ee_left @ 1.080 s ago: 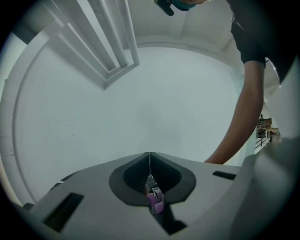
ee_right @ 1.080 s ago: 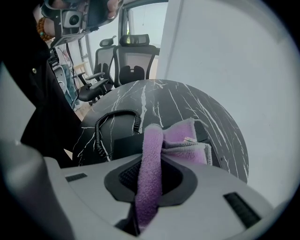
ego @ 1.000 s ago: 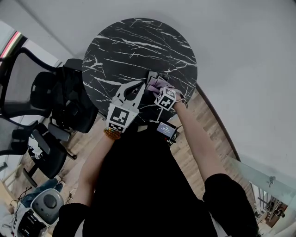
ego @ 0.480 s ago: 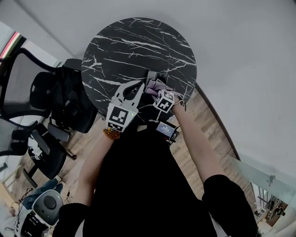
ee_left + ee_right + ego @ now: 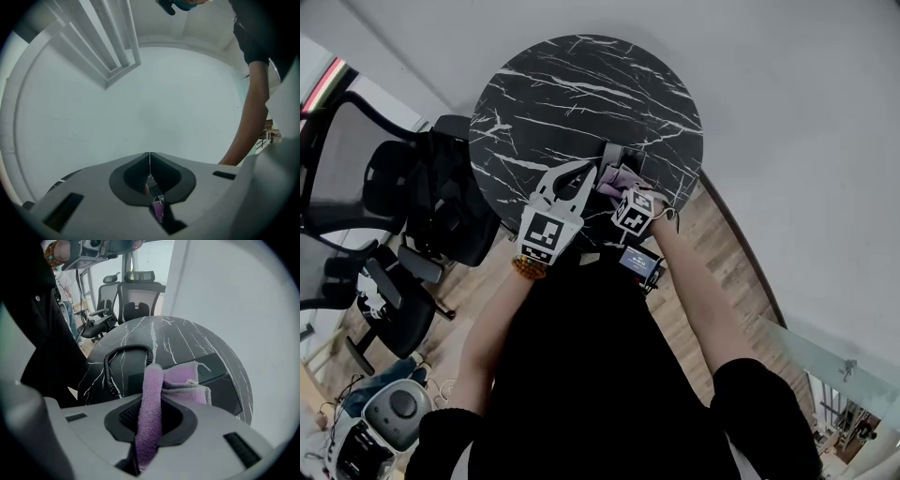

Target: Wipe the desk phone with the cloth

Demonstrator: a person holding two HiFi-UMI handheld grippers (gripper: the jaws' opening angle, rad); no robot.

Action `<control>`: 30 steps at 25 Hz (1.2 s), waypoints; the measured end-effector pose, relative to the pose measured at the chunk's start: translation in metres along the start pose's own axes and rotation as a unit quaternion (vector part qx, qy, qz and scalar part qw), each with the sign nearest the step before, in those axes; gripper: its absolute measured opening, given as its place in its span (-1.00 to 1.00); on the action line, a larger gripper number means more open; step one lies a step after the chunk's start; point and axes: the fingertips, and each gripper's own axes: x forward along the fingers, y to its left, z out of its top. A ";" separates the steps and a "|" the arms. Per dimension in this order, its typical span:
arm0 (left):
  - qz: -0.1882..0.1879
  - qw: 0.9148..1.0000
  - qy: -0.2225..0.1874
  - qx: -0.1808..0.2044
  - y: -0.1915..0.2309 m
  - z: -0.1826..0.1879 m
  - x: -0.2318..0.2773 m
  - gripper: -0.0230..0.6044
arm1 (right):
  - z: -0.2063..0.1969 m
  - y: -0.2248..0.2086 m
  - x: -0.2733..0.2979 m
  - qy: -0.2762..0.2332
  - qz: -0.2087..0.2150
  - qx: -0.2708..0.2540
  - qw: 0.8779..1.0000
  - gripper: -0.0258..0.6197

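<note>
A black desk phone point(image 5: 617, 156) sits at the near right of a round black marble table point(image 5: 572, 84). A purple cloth point(image 5: 619, 178) lies bunched over the phone, and my right gripper point(image 5: 623, 190) is shut on it. In the right gripper view the cloth point(image 5: 183, 378) runs up between the jaws of the right gripper point(image 5: 151, 380) and drapes onto the phone point(image 5: 225, 385). The phone's coiled cord point(image 5: 117, 364) curls to the left. My left gripper point(image 5: 586, 172) hovers just left of the phone, jaws closed together and holding nothing. Its own view faces a pale wall.
Black office chairs point(image 5: 384, 187) crowd the table's left side. A small screen device point(image 5: 639, 263) hangs at the person's waist. A grey machine point(image 5: 389, 412) stands on the wooden floor at the lower left. A pale wall curves behind the table.
The right gripper has drawn the cloth a little back across the phone toward the person. The left gripper has held its place.
</note>
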 end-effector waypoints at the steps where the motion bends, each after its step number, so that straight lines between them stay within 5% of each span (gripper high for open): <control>1: 0.000 1.000 0.000 0.000 0.000 0.000 -0.001 -0.88 | 0.000 0.003 0.000 0.000 0.003 0.001 1.000 -0.73; 30: 0.000 1.000 0.003 -0.011 0.005 -0.006 0.001 -0.87 | -0.008 0.033 0.008 0.019 0.023 -0.020 0.999 -0.73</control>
